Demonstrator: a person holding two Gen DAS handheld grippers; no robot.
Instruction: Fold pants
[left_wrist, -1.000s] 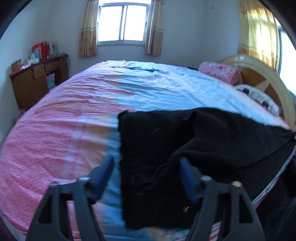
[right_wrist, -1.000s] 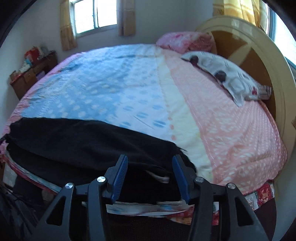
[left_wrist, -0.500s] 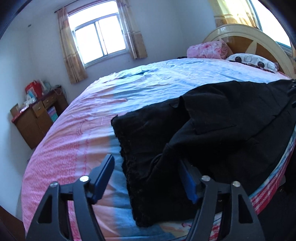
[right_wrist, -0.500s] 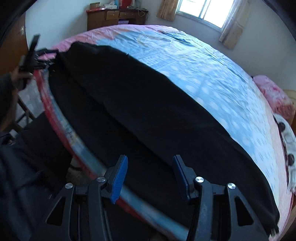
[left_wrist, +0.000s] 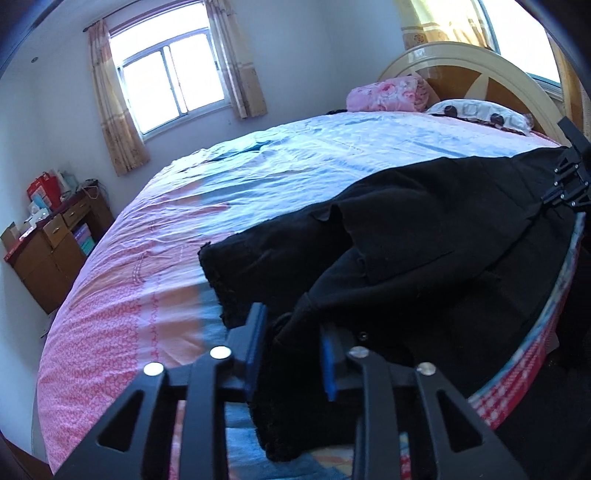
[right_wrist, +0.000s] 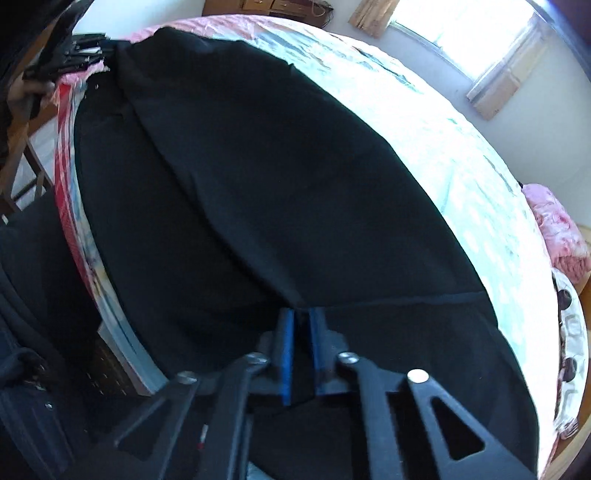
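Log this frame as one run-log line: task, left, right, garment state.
task: fold pants | left gripper: closing on pants end | right gripper: shut on pants | garment: spread along bed edge, unfolded

Daylight is streaming through a curtained window (left_wrist: 171, 83) into a white-walled bedroom, where a wooden cabinet (left_wrist: 55, 247) is standing beside a bed (left_wrist: 147, 266) with an arched headboard (left_wrist: 476, 70) and 2 pillows.

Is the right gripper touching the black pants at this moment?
Touching. The right wrist view shows the right gripper with its blue pads nearly together, pinching a fold of the black pants between them.
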